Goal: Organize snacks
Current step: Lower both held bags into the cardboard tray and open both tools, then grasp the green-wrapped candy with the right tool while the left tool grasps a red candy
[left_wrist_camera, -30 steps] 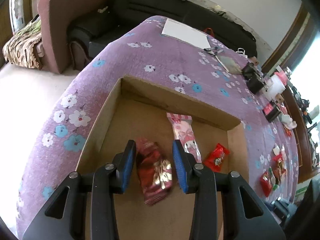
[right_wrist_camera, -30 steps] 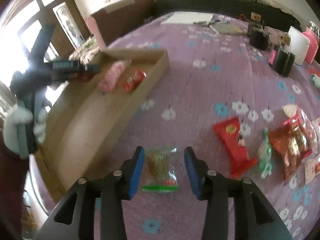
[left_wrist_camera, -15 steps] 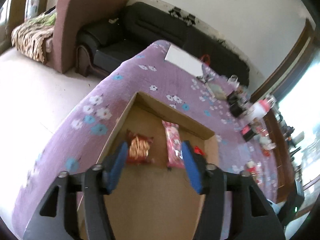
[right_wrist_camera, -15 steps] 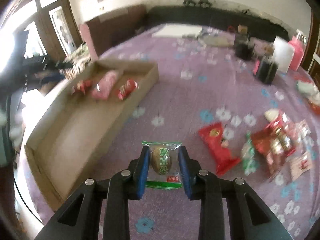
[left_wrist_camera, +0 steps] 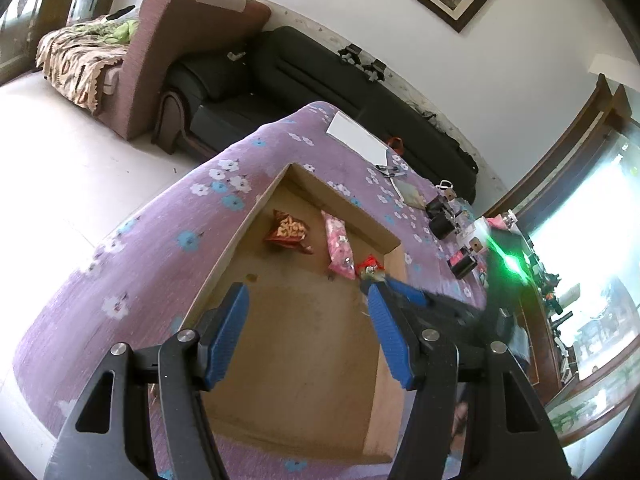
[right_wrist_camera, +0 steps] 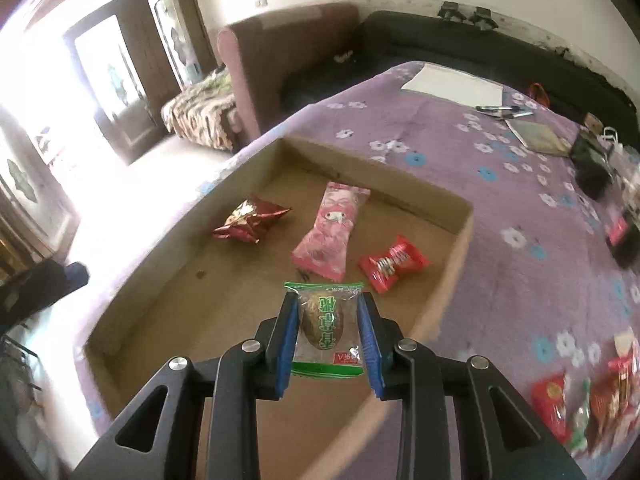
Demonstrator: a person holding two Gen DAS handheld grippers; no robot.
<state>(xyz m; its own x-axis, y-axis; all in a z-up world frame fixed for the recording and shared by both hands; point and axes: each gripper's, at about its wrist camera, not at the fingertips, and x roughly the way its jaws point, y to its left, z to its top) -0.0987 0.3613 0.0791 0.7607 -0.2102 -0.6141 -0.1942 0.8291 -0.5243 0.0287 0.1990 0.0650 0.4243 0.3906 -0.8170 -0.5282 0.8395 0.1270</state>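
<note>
Our right gripper (right_wrist_camera: 328, 336) was clenched on a clear green-edged packet (right_wrist_camera: 326, 326), its blue pads pressing the film on either side of the brown oval lump inside. The jaws had eased apart slightly in the last half second, with the packet between them and the pads in contact. We judged the packet light and crinkly, the film slippery and soft, the lump itself the only firm part (so the lump's waist was the place to squeeze, not the loose sealed edges). It hung over the near half of the cardboard tray (right_wrist_camera: 460, 240), just nearer than the pink wrapper (right_wrist_camera: 330, 232) and the small red packet (right_wrist_camera: 394, 262), with the dark red foil bag (right_wrist_camera: 250, 220) farther left. More snacks (right_wrist_camera: 592, 404) lay loose on the purple flowered cloth (right_wrist_camera: 500, 184) at the right.

Our left gripper (left_wrist_camera: 308, 332) stood released and empty above the tray's bare near floor.

A second before, the packet had lain flat on the cloth between our open right jaws, well clear of the tray; now it was off the cloth and over the tray. The left gripper had then been straddling the foil bag; it had since let the bag go, backed away and risen, leaving the bag at the tray's far left corner.
</note>
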